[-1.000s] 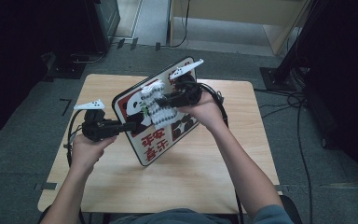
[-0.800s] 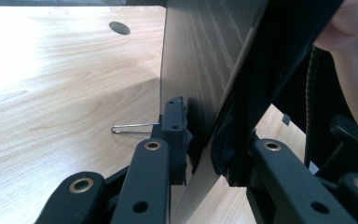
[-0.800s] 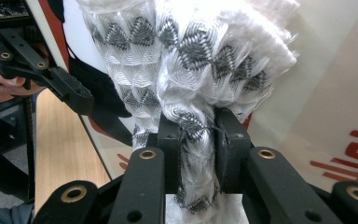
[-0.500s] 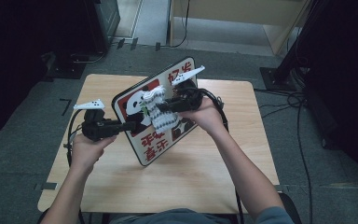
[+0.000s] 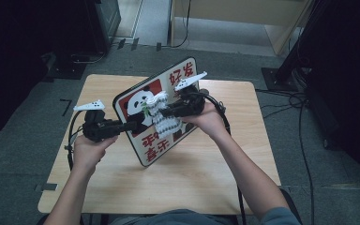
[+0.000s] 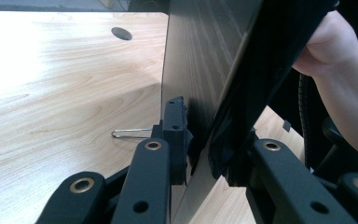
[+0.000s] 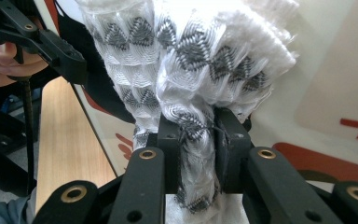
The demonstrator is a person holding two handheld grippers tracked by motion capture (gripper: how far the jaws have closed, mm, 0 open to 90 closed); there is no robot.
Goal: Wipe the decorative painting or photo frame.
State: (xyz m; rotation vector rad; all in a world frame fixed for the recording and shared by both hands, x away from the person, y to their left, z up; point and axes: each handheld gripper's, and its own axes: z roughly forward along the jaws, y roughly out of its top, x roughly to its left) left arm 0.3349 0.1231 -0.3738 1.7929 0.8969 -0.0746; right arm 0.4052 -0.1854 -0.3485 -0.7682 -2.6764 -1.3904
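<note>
Red-and-white panda sign (image 5: 161, 117) stands tilted on its lower edge mid-worktop (image 5: 215, 178), long axis running from near-left up to far-right; bare wood lies open all around. Left gripper (image 5: 133, 125) clamps its left edge, right gripper (image 5: 161, 112) presses a cloth (image 5: 161, 123) to its face.

Left gripper view: jaws pinch the sign's thin edge (image 6: 200, 140).

Right gripper view: jaws squeeze the white-and-grey cloth (image 7: 193, 93) against the board.

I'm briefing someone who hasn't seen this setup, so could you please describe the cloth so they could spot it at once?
Start at the wooden table and find the panda sign board, propped up on edge by the left gripper. Against the board's printed face, the right gripper pinches a bunched cloth. It is the sole soft thing there: white, crinkled, with grey zigzag bands.
</note>
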